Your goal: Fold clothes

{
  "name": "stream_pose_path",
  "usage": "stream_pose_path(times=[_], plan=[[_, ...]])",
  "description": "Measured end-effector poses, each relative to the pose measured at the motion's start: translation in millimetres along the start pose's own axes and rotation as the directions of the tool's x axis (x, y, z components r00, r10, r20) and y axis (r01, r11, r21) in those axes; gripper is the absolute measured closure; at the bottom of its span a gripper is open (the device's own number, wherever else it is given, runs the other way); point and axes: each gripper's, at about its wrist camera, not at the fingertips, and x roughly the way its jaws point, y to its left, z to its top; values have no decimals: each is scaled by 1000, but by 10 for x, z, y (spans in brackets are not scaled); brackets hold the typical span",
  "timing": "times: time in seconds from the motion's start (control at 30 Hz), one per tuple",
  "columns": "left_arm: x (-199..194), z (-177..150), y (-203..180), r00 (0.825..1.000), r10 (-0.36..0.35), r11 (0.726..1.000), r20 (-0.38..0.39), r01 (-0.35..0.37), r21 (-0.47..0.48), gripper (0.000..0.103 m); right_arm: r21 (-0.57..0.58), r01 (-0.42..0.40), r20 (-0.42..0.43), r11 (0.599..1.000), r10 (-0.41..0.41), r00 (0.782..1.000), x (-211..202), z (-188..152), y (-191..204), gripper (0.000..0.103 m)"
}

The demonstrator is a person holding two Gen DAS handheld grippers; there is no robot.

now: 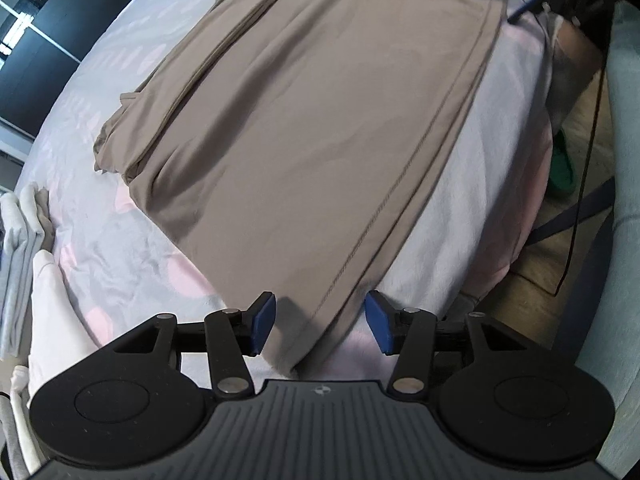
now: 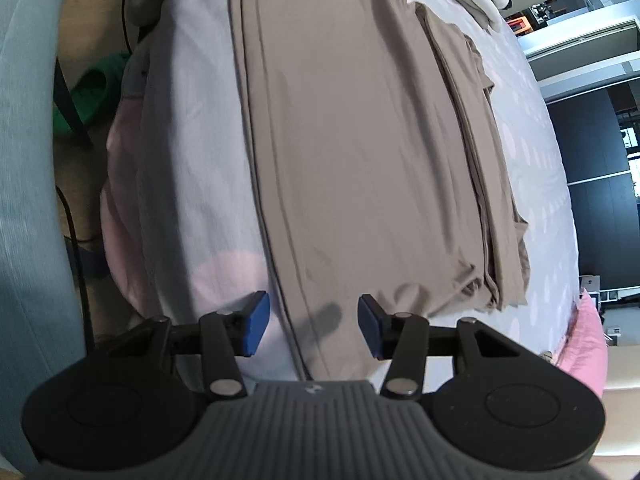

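Tan garment (image 1: 304,128) lies flat — long axis runs between both hand-held grippers (image 1: 320,322) (image 2: 313,322), pads apart.

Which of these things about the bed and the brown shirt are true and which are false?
1. The brown shirt lies flat on the bed. True.
2. The left hand-held gripper is squeezing the shirt. False: its jaws stand open above the shirt's corner, with a gap on both sides.
3. The right hand-held gripper is open too. True.
4. The shirt is rolled into a ball. False: it is spread out, with one side folded in.
5. A green shoe lies on the floor beside the bed. True.
6. The shirt is bright red. False: it is light brown.
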Motion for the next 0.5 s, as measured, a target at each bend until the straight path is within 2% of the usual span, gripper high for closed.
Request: stream_pose_path(times=[0.1, 0.2, 0.37, 0.5], plan=[[23, -77, 13, 1000, 10, 999, -9, -9, 48, 53, -46, 41, -31, 998, -42, 999, 22, -43, 67, 46], [54, -136, 59, 1000, 9, 999, -9, -8, 46, 49, -86, 71, -42, 994, -74, 996, 47, -55, 116, 45], [65, -177, 8, 1000, 23, 996, 12, -24, 80, 48, -52, 82, -71, 995, -86, 994, 69, -93, 52, 44], [64, -147, 62, 1000, 17, 999, 3, -17, 48, 49, -49, 81, -75, 996, -84, 994, 91, -88, 40, 46]])
